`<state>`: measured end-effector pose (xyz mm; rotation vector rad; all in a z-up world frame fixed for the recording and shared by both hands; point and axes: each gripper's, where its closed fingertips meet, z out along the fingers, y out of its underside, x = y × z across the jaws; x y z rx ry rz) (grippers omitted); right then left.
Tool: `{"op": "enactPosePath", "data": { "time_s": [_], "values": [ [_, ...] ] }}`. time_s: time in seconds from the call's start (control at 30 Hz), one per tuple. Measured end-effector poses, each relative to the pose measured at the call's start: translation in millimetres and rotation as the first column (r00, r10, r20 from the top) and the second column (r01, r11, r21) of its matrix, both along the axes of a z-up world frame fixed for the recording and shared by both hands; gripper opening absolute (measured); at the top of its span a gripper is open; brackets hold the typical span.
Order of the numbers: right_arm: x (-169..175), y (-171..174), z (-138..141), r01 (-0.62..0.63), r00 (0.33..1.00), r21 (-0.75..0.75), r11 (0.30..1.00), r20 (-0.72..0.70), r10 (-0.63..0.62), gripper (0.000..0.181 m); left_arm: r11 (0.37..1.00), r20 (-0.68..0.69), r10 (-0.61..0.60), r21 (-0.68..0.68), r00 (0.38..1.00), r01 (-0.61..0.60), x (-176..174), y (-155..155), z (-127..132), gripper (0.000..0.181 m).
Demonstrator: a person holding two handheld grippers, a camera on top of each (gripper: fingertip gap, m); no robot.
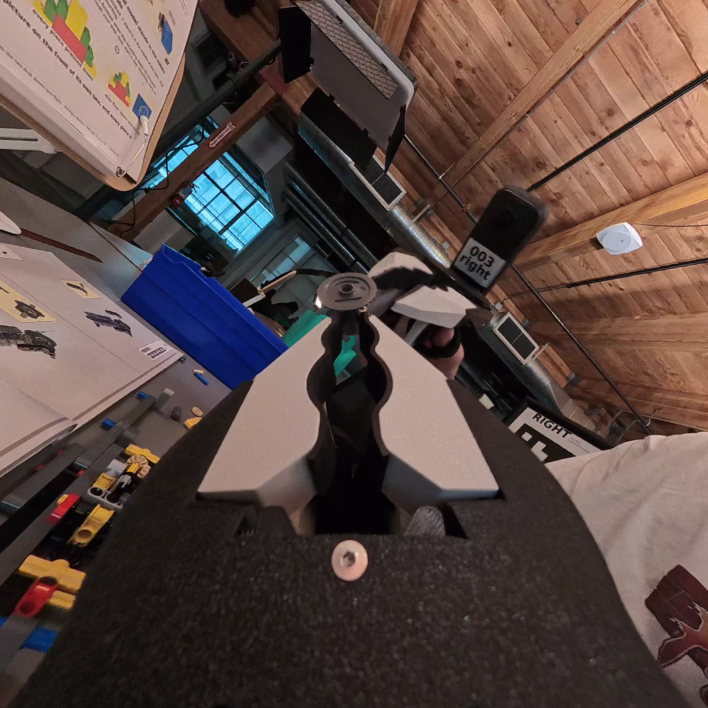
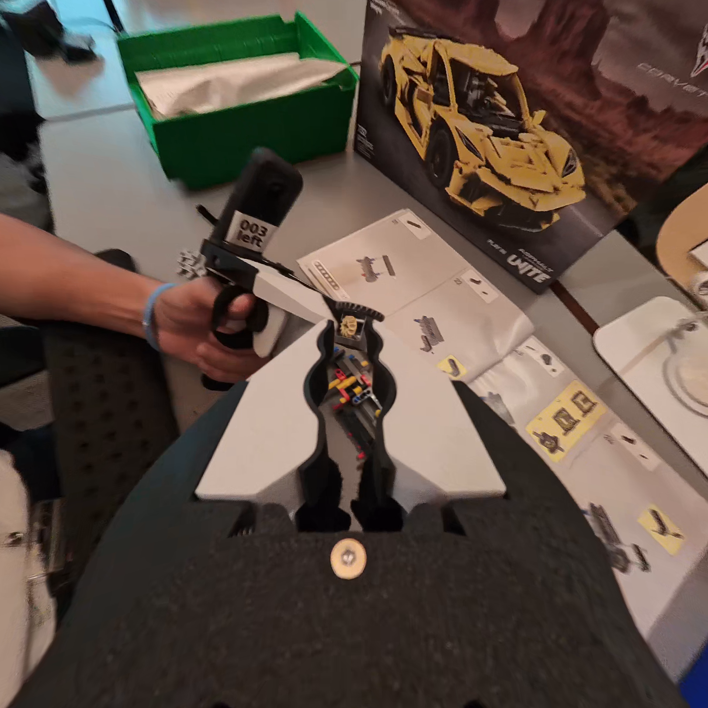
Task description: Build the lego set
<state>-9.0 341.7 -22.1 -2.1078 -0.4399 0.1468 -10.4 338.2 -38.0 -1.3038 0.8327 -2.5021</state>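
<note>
Right wrist view: the right tool [image 2: 350,325] pinches a small grey frame with a tan gear [image 2: 349,328]; the left tool [image 2: 337,306], nearly closed, grips its black toothed gear [image 2: 360,306] above the desk [image 2: 115,184].

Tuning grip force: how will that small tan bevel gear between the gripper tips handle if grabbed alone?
The small tan bevel gear looks like hard, stiff plastic and probably very light. Being round and toothed, it would likely roll or slip from flat pads. It sits in a grey frame piece at the right gripper tips, so it may pull free.
</note>
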Motion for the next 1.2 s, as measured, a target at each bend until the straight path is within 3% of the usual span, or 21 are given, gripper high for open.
{"op": "enactPosePath", "data": {
  "time_s": [0.03,0.37,0.63,0.87,1.03,1.2],
  "values": [
    [1.6,0.7,-2.6,0.018,0.999,0.000,1.000,0.045,-0.018,0.016,1.000,-0.001,0.003,0.009,1.000,-0.003,0.2,-0.7,-0.2,0.008],
    [2.0,1.6,-11.2,0.022,0.993,-0.020,1.000,0.113,-0.019,0.013,0.997,-0.002,0.028,0.076,1.000,-0.028,0.1,-3.7,-0.7,0.007],
    [4.3,4.4,-13.6,0.056,0.963,0.028,0.998,0.261,-0.061,0.010,0.992,-0.028,0.069,0.109,0.997,-0.066,2.7,-0.6,-4.9,0.007],
    [6.5,5.4,-22.0,0.015,0.831,0.080,0.997,0.553,-0.057,0.005,0.980,-0.075,0.109,0.175,0.991,-0.095,6.9,1.4,-13.7,0.007],
    [5.4,6.3,-21.1,0.039,0.884,0.092,0.995,0.460,-0.077,0.003,0.968,-0.083,0.151,0.213,0.985,-0.130,8.0,4.1,-15.4,0.007],
    [6.0,5.1,-12.0,0.101,0.985,0.102,0.990,0.132,-0.114,0.002,0.961,-0.068,0.173,0.231,0.983,-0.153,6.7,6.9,-13.1,0.007]
  ]
}}
